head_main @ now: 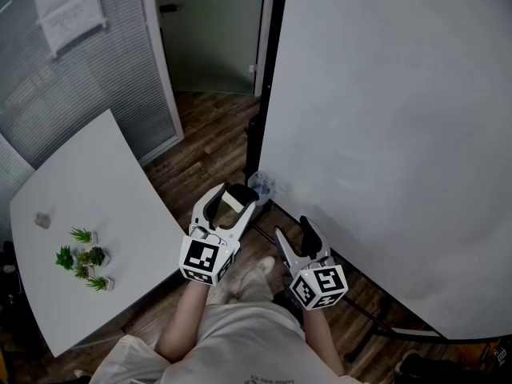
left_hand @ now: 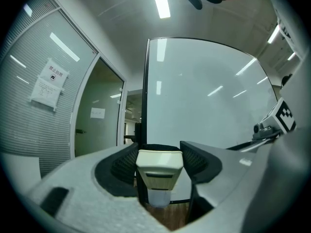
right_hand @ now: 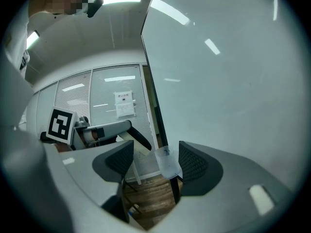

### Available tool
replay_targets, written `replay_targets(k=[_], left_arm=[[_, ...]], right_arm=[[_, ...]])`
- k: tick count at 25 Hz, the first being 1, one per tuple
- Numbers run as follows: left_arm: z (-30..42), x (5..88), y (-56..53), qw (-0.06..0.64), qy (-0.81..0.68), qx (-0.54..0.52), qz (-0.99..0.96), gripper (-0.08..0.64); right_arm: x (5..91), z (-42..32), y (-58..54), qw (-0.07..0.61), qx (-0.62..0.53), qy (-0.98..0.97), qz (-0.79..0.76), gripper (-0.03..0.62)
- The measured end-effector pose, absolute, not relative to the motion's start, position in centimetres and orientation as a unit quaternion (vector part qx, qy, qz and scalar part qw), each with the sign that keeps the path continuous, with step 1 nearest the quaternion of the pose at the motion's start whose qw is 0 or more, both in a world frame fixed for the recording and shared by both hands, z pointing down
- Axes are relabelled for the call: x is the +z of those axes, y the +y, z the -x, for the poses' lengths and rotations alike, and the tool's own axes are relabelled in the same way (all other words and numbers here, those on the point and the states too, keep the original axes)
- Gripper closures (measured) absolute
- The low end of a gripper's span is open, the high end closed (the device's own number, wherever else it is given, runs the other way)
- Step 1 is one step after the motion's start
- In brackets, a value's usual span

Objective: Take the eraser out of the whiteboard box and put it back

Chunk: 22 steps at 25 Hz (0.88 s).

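My left gripper [head_main: 234, 198] is shut on a cream eraser [head_main: 233, 202], which fills the gap between its pads in the left gripper view [left_hand: 159, 165]. Just beyond it, a small clear plastic box [head_main: 262, 186] hangs at the lower left corner of the whiteboard [head_main: 384, 134]; it shows below the eraser [left_hand: 159, 198] in the left gripper view. To the right, my right gripper [head_main: 293, 232] stands open with nothing between its pads. In the right gripper view the box [right_hand: 167, 163] lies beyond the jaws, with the left gripper [right_hand: 127, 135] and the eraser [right_hand: 140, 147] at its left.
A white table [head_main: 80, 198] with small potted plants [head_main: 84, 258] stands at the left. A glass partition [head_main: 72, 78] and a doorway [head_main: 212, 30] are behind it. The whiteboard's black stand [head_main: 376, 314] runs along the wooden floor [head_main: 204, 146].
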<state>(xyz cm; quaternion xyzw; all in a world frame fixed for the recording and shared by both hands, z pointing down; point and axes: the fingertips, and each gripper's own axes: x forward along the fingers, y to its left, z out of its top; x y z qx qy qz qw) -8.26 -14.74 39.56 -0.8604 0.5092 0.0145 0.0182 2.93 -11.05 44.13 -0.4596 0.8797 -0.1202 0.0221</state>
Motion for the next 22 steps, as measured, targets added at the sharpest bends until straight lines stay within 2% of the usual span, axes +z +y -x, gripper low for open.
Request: replay_targets(k=[22], left_arm=[[6.0,40.8,-18.0,0.008,0.495,0.005,0.869,0.293]], right_arm=[[45.0,-4.5,-12.9,0.022,-0.132,0.875,0.465,0.304]])
